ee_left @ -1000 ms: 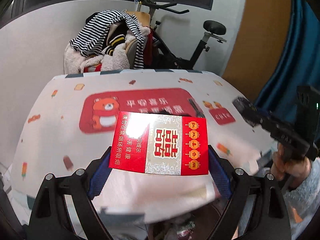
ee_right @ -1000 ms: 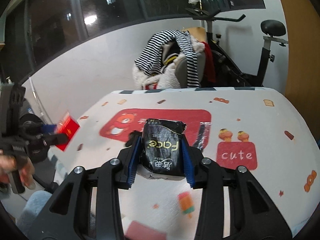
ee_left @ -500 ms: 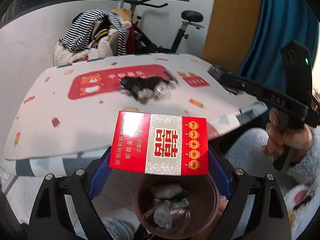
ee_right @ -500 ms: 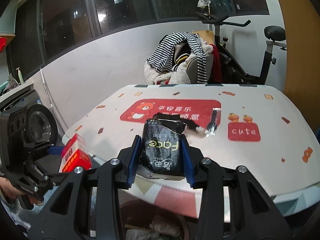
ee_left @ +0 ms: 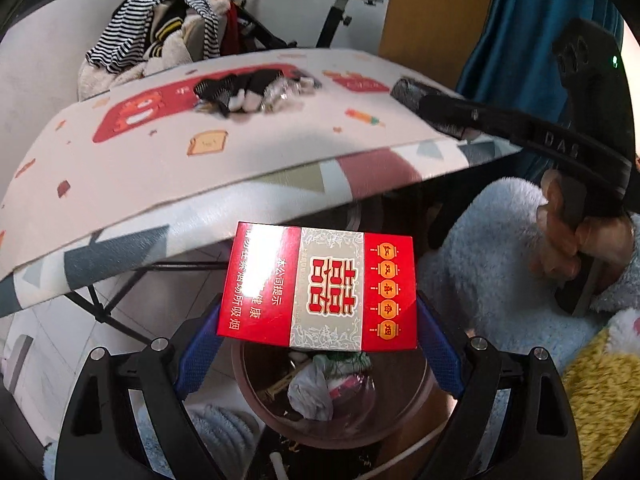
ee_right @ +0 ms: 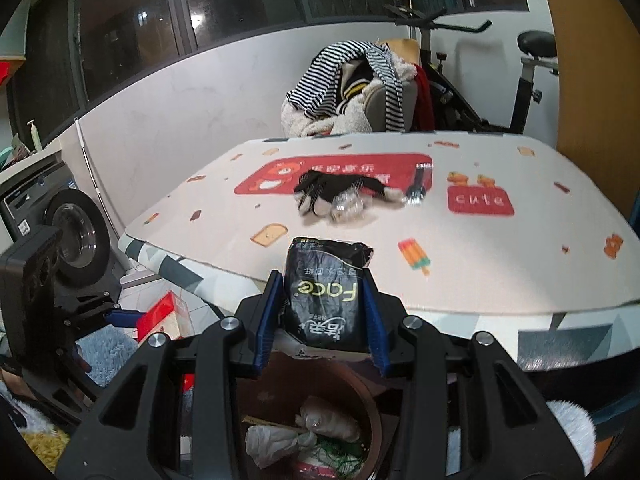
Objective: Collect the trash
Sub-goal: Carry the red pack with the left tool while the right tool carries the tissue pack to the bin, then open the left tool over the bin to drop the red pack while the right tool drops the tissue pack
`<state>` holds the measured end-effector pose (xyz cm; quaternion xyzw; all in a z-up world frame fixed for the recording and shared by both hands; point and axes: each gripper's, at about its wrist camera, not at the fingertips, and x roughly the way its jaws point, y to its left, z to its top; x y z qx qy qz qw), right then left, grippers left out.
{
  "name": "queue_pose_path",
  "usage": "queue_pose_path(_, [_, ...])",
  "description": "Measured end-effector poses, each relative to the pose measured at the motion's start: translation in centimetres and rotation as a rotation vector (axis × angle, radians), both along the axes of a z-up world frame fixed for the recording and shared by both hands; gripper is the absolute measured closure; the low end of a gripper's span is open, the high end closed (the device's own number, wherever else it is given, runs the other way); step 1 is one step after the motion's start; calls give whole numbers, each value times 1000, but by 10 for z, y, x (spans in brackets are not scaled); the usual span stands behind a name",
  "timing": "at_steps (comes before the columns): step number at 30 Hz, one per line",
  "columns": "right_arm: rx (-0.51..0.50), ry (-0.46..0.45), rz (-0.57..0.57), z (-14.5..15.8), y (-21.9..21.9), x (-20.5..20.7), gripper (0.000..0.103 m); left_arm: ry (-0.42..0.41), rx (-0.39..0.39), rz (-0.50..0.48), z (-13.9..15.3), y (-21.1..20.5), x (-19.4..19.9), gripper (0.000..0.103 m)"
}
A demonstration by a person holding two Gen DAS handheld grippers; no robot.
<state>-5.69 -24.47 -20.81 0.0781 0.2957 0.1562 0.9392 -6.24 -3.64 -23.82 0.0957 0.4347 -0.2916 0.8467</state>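
Both loads have come off the table (ee_left: 168,168) and now hang over the brown bin (ee_left: 404,412) on the floor. The left hand-held gripper (ee_left: 320,320) clamps a red cigarette box (ee_left: 320,286); the right hand-held gripper (ee_right: 320,320) squeezes a black tissue pack (ee_right: 326,296). Letting go looks like the next step. More crumpled wrappers (ee_right: 340,196) wait on the table.

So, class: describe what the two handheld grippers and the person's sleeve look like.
Both the left gripper and the right gripper have black frames with silver bolts and blue ribbed pads. From the left camera, the right one's body shows "DAS" lettering and a small green light. The sleeve is fluffy pale blue.
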Motion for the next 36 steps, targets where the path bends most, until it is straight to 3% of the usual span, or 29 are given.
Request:
queue_pose_path(16, [4, 29, 24, -9, 6, 1, 62, 50, 54, -1, -16, -7, 5, 16])
queue_pose_path(20, [2, 34, 28, -10, 6, 2, 62, 57, 50, -3, -17, -7, 5, 8])
queue_pose_path(25, [-1, 40, 37, -11, 8, 3, 62, 45, 40, 21, -14, -3, 6, 6])
queue_pose_path(30, [-7, 57, 65, -14, 12, 5, 62, -24, -18, 165, 1, 21, 8, 6])
queue_pose_path(36, [-55, 107, 186, -24, 37, 6, 62, -110, -130, 394, 23, 66, 6, 6])
